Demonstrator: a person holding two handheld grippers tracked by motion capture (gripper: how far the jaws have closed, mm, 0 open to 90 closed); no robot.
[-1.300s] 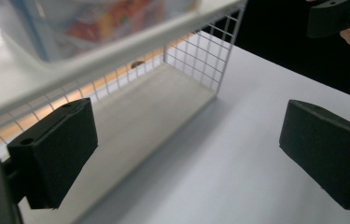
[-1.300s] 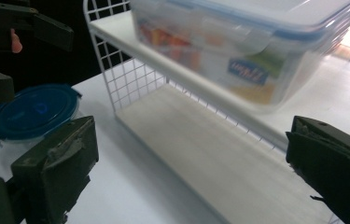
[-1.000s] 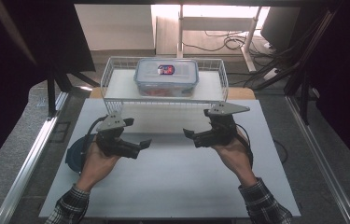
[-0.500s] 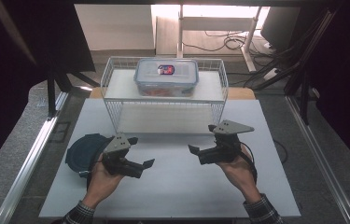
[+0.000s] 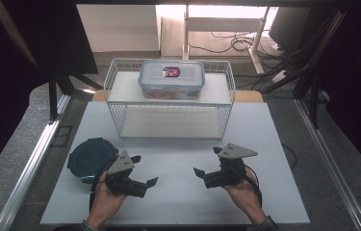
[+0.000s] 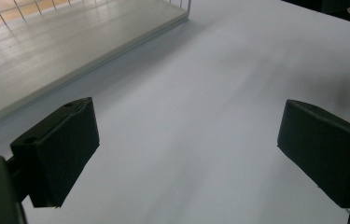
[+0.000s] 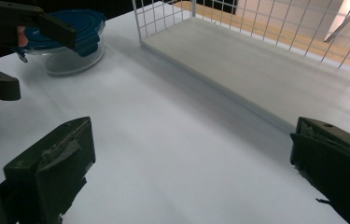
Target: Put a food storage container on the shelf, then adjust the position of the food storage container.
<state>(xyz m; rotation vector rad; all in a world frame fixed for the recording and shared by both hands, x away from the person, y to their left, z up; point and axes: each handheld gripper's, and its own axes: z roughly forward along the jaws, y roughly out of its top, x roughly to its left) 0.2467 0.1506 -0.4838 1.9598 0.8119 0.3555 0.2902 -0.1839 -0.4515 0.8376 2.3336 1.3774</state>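
My left gripper (image 5: 144,170) hovers low over the white table's front left, open and holding nothing; its black jaws (image 6: 186,154) stand wide apart over bare tabletop. My right gripper (image 5: 207,161) is at the front right, also open and empty, jaws spread (image 7: 191,172). Just left of the left hand sits a round glass container with a dark blue lid (image 5: 93,156). The right gripper view shows that container (image 7: 77,44) behind the left gripper (image 7: 36,58). A clear rectangular lidded box (image 5: 171,79) rests on top of the white wire rack (image 5: 168,103).
The white wire rack stands at the table's back middle, its lower shelf (image 7: 256,70) bare. A metal rail (image 5: 33,159) runs along the table's left edge. Open white tabletop (image 5: 178,207) lies between and ahead of the grippers.
Both hands have pulled back from the rack toward the table's front edge. The round blue-lidded container, earlier partly under the left hand, now shows fully. Both grippers have stayed open.
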